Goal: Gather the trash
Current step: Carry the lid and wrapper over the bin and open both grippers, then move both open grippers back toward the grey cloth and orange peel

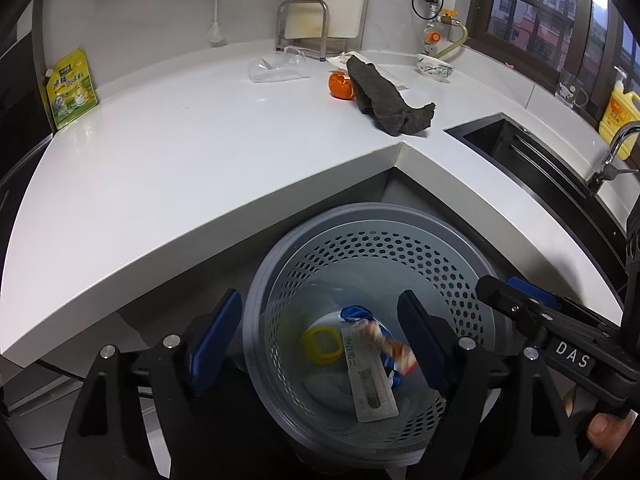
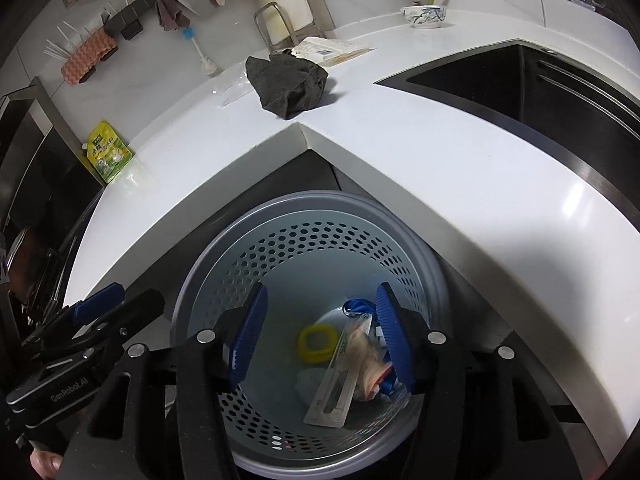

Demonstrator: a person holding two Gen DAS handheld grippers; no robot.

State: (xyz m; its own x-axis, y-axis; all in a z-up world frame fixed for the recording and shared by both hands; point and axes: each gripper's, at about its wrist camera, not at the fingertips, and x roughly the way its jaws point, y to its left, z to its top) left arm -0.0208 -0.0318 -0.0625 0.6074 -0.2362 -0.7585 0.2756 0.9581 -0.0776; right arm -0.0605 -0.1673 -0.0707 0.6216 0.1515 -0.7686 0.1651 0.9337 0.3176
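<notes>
Left gripper (image 1: 320, 336) and right gripper (image 2: 320, 332), jaws spread and empty, above the perforated grey bin (image 1: 400, 248) holding wrappers (image 1: 370, 372) and a yellow ring (image 1: 318, 346), below the white counter (image 1: 180, 152).

Dark rag (image 1: 386, 98) beside sink (image 1: 532, 152)

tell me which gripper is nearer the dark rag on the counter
Neither by any margin I can see. Left gripper and right gripper both hang open over the bin, below and in front of the rag.
</notes>
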